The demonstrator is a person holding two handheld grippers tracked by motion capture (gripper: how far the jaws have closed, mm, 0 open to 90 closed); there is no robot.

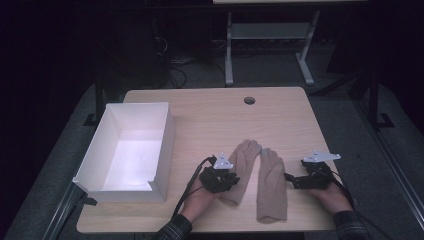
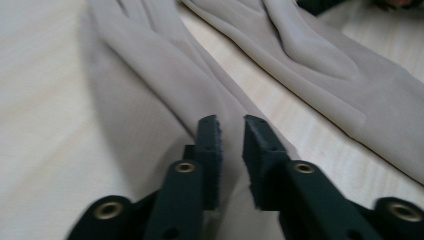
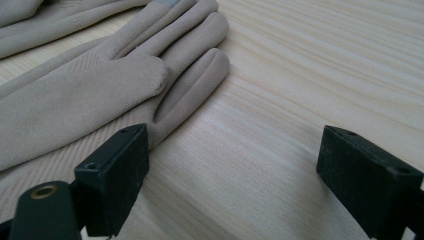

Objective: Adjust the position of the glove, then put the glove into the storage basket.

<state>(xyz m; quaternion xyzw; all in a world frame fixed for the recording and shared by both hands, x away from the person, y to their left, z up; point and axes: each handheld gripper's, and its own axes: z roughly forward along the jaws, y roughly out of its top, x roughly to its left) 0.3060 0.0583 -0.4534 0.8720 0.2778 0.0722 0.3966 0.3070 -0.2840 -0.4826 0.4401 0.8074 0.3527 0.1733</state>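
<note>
Two beige gloves lie side by side on the wooden table [image 1: 285, 120]. My left gripper [image 1: 235, 180] rests over the cuff end of the left glove [image 1: 243, 160]. In the left gripper view its jaws [image 2: 232, 125] stand a narrow gap apart above that glove [image 2: 150, 85], with nothing pinched between them, and the other glove [image 2: 320, 55] lies to the right. My right gripper [image 1: 290, 179] sits just right of the right glove [image 1: 271, 185], its jaws [image 3: 232, 137] wide open over bare wood. That glove's fingers [image 3: 185, 55] lie beside its left jaw.
A white open box [image 1: 165, 145] stands on the left part of the table, close to my left hand. A round cable hole [image 1: 249, 100] sits near the far edge. Beyond the table is a dark floor with a desk frame [image 1: 229, 55].
</note>
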